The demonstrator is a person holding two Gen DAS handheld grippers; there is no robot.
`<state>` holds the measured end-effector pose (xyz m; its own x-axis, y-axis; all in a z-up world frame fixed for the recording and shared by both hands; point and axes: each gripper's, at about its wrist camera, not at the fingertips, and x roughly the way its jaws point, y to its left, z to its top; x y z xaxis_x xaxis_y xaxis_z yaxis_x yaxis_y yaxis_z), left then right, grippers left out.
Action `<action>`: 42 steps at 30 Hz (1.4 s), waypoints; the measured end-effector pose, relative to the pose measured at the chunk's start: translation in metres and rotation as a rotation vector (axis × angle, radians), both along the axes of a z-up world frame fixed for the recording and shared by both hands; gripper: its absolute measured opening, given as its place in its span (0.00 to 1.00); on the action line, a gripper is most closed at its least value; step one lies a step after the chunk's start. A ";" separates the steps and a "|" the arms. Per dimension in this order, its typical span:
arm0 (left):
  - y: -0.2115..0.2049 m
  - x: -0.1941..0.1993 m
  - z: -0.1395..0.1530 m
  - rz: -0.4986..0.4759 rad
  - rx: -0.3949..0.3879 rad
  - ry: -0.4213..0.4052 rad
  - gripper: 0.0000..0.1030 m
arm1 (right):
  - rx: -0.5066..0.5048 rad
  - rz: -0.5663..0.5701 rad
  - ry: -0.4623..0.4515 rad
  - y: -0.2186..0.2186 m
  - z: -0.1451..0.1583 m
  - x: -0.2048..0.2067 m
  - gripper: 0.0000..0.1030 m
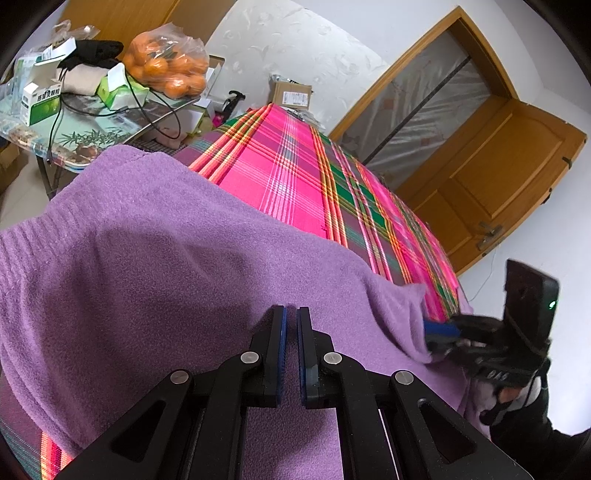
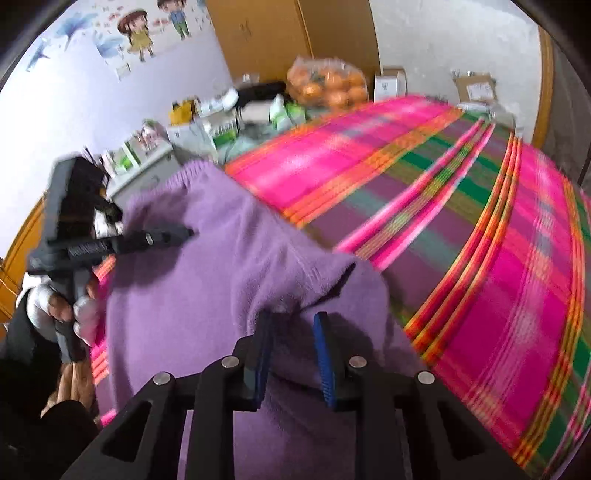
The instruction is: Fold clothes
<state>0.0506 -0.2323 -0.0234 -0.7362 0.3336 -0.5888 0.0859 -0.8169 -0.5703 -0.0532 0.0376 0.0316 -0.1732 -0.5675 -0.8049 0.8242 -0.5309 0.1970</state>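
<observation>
I saw the purple sweater point(image 1: 177, 258) spread across the pink plaid bed point(image 1: 295, 173). My left gripper point(image 1: 291, 314) hovered over it, fingers nearly closed on nothing. My right gripper point(image 2: 293, 321) had its fingers partly apart with a raised fold of sweater between them; whether they pinched it, I couldn't tell.

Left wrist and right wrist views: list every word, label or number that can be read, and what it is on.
Green-and-white box: large Chinese characters, too distorted to quote.
Cardboard box: shipping label, too small to read.
Right gripper: pale marking on its body, upside down, unreadable.
Left gripper: embossed strip on its body, blurred.
Wall stickers: cartoon figures, no text.
Sweater: none.
</observation>
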 end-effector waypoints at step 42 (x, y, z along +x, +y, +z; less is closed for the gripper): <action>-0.004 -0.001 0.000 -0.003 0.011 0.001 0.05 | -0.216 -0.327 -0.231 0.040 -0.001 -0.078 0.10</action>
